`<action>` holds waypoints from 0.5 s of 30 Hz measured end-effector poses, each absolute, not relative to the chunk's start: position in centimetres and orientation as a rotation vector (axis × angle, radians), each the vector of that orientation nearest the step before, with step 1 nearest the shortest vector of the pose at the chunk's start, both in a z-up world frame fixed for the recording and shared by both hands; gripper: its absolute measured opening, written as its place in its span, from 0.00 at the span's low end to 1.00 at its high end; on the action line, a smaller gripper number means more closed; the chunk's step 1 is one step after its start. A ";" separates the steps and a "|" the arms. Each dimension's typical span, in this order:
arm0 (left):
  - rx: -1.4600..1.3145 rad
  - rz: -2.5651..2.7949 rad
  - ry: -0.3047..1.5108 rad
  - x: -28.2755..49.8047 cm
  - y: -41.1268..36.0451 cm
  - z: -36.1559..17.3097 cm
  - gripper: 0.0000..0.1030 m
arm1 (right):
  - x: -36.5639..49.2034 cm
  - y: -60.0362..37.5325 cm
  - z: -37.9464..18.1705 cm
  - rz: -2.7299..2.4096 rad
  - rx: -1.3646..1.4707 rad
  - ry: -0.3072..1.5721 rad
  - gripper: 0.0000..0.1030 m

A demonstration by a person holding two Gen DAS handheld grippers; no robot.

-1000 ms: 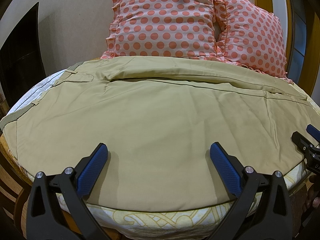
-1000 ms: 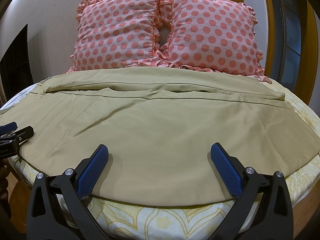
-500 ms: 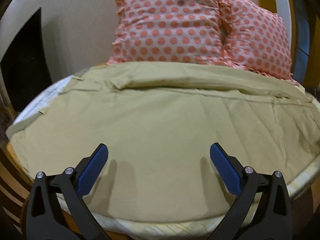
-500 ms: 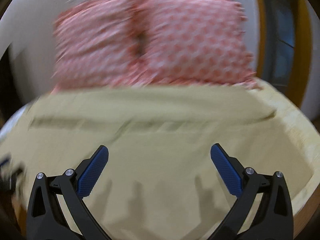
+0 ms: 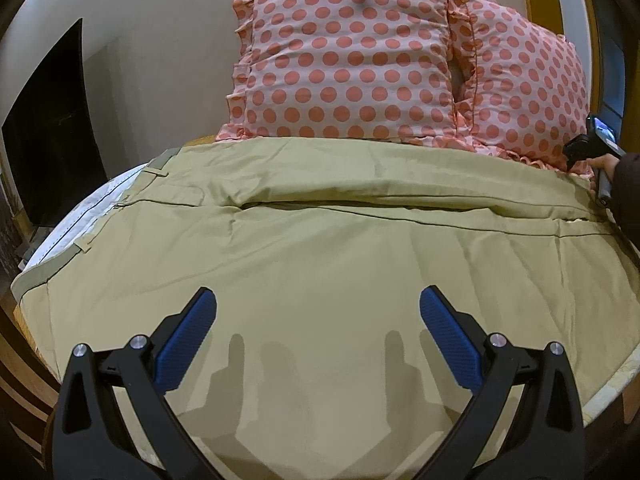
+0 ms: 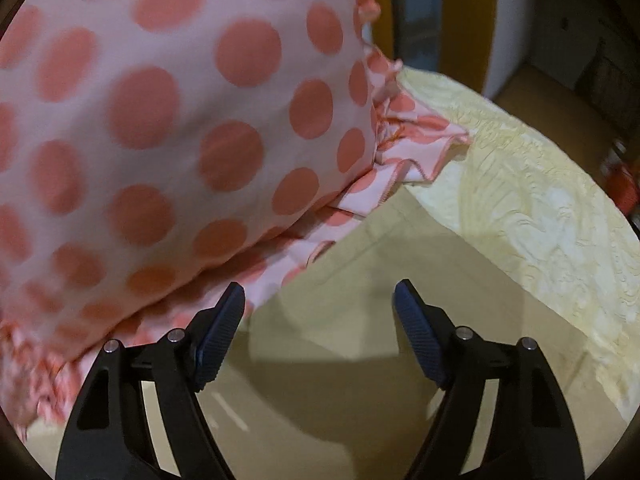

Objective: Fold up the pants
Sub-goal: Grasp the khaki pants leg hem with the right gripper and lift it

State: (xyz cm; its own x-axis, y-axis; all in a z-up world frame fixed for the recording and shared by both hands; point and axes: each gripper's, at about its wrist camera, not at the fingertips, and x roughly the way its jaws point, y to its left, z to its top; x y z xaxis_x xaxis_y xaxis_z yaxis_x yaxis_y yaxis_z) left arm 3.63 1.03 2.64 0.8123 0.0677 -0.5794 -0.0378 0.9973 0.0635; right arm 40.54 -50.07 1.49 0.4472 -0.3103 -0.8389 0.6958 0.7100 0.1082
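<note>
We saw the khaki pants (image 5: 320, 264) spread flat across the bed (image 6: 532, 216), filling the middle of the left wrist view from 9 o'clock to 3 o'clock. Their waistband (image 5: 52, 268) with its belt loops lay at about 9 o'clock, and a long seam ran across the cloth just below the pillows. Two pink pillows with coral dots stood at 12 o'clock against the wall: the nearer pillow (image 5: 344, 56) toward 12, the second pillow (image 5: 532, 92) toward 2 o'clock, the two touching along their frilled edges.

Our left gripper (image 5: 318, 336) hovered over the near part of the pants, at 6 o'clock in its own view, its blue fingers (image 5: 186, 344) spread wide with nothing between them; their shadows fell on the cloth below.

Our right gripper (image 6: 320, 328) was over the far corner of the pants (image 6: 400, 280), beside the frill of the dotted pillow (image 6: 160, 120), which filled that view from 9 to 12 o'clock. Its fingers (image 6: 416, 332) were also spread, holding nothing, with the khaki cloth beneath and between them. The pale yellow bed cover showed from 1 to 4 o'clock. In the left wrist view the same gripper (image 5: 588, 148) appeared at 3 o'clock, at the pants' far edge by the second pillow.
</note>
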 end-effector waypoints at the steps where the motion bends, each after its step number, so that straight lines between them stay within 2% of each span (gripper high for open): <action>1: 0.053 0.057 0.624 3.7 1.0 2.6 0.98 | 40.9 -49.6 1.2 -0.681 0.401 0.916 0.71; 2: 0.056 0.059 0.628 3.9 1.0 2.5 0.98 | 40.7 -49.4 1.2 -0.681 0.368 0.901 0.69; 3: 0.057 0.060 0.630 3.9 1.1 2.4 0.98 | 40.5 -49.3 1.0 -0.658 0.358 0.884 0.61; 4: 0.056 0.060 0.630 4.0 1.1 2.4 0.98 | 40.1 -49.5 0.8 -0.622 0.373 0.865 0.58; 5: 0.051 0.059 0.628 4.0 1.2 2.4 0.98 | 39.5 -49.9 0.6 -0.608 0.384 0.844 0.47; 6: 0.047 0.058 0.627 4.0 1.3 2.5 0.98 | 39.0 -50.3 0.5 -0.605 0.394 0.828 0.17; 9: 0.040 0.052 0.617 3.8 1.4 2.8 0.98 | 37.0 -53.0 -0.1 -0.497 0.560 0.749 0.05; 15: 0.036 0.068 0.558 2.6 1.9 4.3 0.98 | 26.3 -54.6 1.9 -0.248 0.749 0.487 0.04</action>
